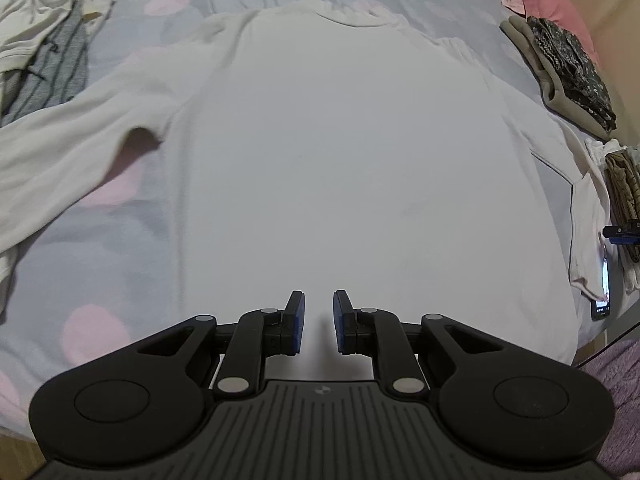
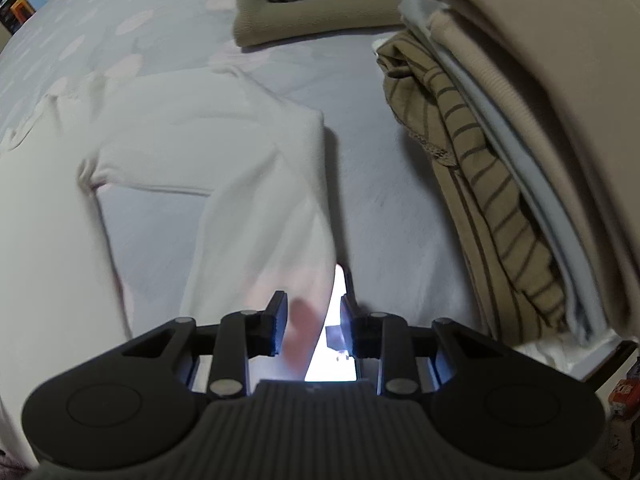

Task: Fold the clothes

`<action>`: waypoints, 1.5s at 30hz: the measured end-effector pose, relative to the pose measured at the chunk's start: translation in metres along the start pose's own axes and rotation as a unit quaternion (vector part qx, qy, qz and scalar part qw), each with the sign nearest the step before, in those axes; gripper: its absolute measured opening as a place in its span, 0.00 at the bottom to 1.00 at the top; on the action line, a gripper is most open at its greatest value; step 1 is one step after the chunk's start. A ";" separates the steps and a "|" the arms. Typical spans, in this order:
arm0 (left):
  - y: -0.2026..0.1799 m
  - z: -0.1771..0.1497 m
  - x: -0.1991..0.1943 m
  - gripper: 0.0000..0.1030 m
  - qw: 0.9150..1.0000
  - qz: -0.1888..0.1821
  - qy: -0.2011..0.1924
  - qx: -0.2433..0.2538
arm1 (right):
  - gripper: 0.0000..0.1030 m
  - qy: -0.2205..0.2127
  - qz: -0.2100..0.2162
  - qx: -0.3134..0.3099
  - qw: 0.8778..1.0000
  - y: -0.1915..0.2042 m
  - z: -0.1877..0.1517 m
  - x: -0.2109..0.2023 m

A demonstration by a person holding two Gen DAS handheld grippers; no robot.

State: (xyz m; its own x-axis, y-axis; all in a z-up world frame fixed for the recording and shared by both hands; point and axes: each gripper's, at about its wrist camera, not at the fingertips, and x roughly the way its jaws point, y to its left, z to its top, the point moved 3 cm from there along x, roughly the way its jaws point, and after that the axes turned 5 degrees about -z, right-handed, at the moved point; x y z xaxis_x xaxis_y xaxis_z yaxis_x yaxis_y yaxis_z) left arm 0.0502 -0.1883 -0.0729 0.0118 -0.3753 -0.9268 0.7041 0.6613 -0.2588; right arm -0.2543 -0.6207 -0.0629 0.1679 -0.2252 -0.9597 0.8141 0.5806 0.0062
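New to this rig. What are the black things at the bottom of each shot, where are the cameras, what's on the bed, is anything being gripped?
Each black shape is a hand-held two-finger gripper; a person carries one per hand, with no robot arm. A fisheye camera on each gripper looks forward along its fingers, so one picture is from the left gripper and the other from the right gripper.

On the grey bedsheet with pink spots lies a white long-sleeved top, spread flat, collar far from the camera. Unfolded clothes are heaped at far left, and folded stacks sit to the right: a khaki and dark patterned stack and a tan striped stack.

The left fingers stand open above the top's hem, holding nothing. The right fingers are open at the white sleeve's end, over a bright glowing object, apparently a phone; the view is blurred.
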 end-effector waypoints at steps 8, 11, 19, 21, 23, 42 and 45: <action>-0.028 0.024 0.009 0.12 1.000 -0.018 -0.009 0.012 | 0.06 -0.011 0.015 0.001 1.000 0.004 0.010 0.015; -0.041 0.031 0.010 0.12 0.999 -0.027 -0.017 0.029 | 0.06 -0.024 0.031 -0.004 0.999 0.010 0.013 0.002; -0.085 0.041 0.011 0.12 0.993 -0.045 -0.047 0.094 | 0.06 -0.064 0.108 -0.082 0.989 0.074 0.019 -0.056; -0.095 0.042 0.011 0.12 0.992 -0.051 -0.054 0.102 | 0.06 -0.065 0.128 -0.113 0.983 0.100 0.019 -0.065; -0.101 0.042 0.013 0.12 0.991 -0.058 -0.059 0.107 | 0.06 -0.061 0.143 -0.144 0.977 0.126 0.018 -0.068; -0.149 0.046 0.052 0.40 0.984 -0.140 -0.033 0.107 | 0.32 -0.027 0.170 -0.212 0.962 0.212 0.019 -0.047; -0.162 0.050 0.062 0.42 0.984 -0.143 -0.026 0.107 | 0.36 -0.031 0.166 -0.195 0.966 0.199 0.023 -0.049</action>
State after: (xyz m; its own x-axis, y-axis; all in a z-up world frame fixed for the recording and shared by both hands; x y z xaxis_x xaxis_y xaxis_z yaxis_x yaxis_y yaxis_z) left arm -0.0274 -0.3517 -0.0748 -0.1758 -0.5620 -0.8083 0.8176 0.3740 -0.4378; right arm -0.0875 -0.5116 -0.0081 0.4275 -0.0153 -0.9039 0.4397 0.8772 0.1931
